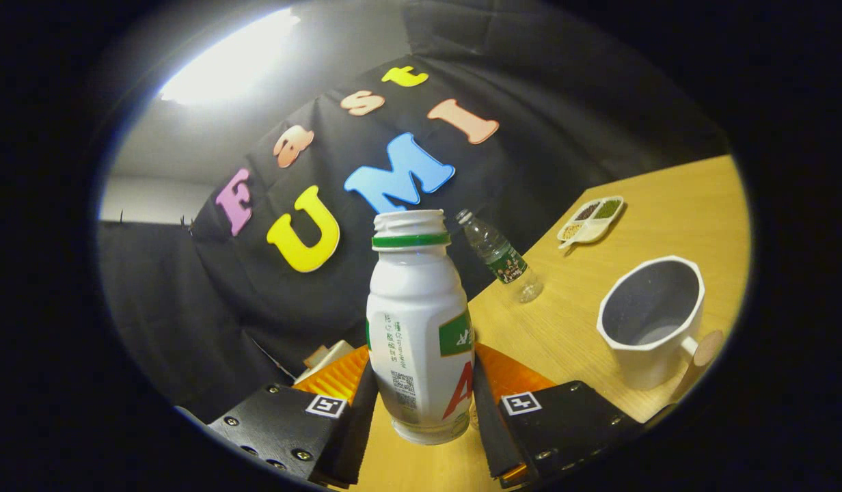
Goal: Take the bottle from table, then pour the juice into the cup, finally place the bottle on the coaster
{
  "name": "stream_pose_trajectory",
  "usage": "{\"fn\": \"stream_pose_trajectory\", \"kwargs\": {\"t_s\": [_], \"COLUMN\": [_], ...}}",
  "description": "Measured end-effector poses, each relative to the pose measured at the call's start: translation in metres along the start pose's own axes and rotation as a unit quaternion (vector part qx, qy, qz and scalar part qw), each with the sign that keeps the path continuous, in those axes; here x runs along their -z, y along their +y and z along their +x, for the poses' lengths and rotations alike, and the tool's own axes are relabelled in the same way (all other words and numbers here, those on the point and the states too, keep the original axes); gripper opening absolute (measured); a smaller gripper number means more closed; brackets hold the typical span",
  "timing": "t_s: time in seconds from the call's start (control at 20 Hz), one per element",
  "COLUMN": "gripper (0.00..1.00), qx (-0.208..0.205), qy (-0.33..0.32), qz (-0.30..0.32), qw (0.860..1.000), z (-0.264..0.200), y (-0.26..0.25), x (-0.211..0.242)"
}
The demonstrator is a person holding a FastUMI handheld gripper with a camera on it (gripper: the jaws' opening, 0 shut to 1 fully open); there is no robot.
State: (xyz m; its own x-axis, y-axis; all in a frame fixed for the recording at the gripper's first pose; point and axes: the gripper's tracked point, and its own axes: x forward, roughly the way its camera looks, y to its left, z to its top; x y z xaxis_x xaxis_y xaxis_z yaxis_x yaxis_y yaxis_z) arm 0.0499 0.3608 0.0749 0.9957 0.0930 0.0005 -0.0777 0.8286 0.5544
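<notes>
Gripper view puts my claw (421,403) clenched on the bottle (419,328), one finger pressing each side of its lower body. The bottle is lifted clear of the worktop (571,328) and uncapped. I judge the pour comes next: carry it over the cup (652,321), which stands to the bottle's right, and tip slowly. The bottle is white plastic with a green neck ring and printed label. Beyond the bottle lie a clear bottle (501,256) and a divided dish (591,221).

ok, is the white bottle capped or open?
Open: the white bottle, held between the gripper fingers, shows a bare threaded mouth, no cap on it.
</notes>
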Motion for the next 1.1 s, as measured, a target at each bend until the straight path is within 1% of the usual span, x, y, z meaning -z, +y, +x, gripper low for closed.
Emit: {"fn": "stream_pose_trajectory", "kwargs": {"t_s": [0.1, 0.2, 0.3, 0.45, 0.55, 0.65, 0.75, 0.95, 1.1], "gripper": [0.67, 0.67, 0.67, 0.67, 0.68, 0.68, 0.67, 0.68, 0.74], "qx": [0.022, 0.039, 0.041, 0.056, 0.05, 0.053, 0.052, 0.051, 0.056], "qy": [0.009, 0.01, 0.012, 0.021, 0.035, 0.047, 0.038, 0.034, 0.038], "qz": [-0.082, -0.155, -0.206, -0.264, -0.274, -0.279, -0.282, -0.267, -0.26], "qw": [0.996, 0.987, 0.978, 0.963, 0.96, 0.958, 0.957, 0.962, 0.963], "z": [0.009, 0.021, 0.032, 0.046, 0.053, 0.055, 0.054, 0.054, 0.051], "y": [0.0, -0.002, 0.001, -0.006, -0.007, -0.012, -0.012, -0.015, -0.016], "x": [0.004, 0.01, 0.017, 0.029, 0.041, 0.049, 0.046, 0.046, 0.047]}}
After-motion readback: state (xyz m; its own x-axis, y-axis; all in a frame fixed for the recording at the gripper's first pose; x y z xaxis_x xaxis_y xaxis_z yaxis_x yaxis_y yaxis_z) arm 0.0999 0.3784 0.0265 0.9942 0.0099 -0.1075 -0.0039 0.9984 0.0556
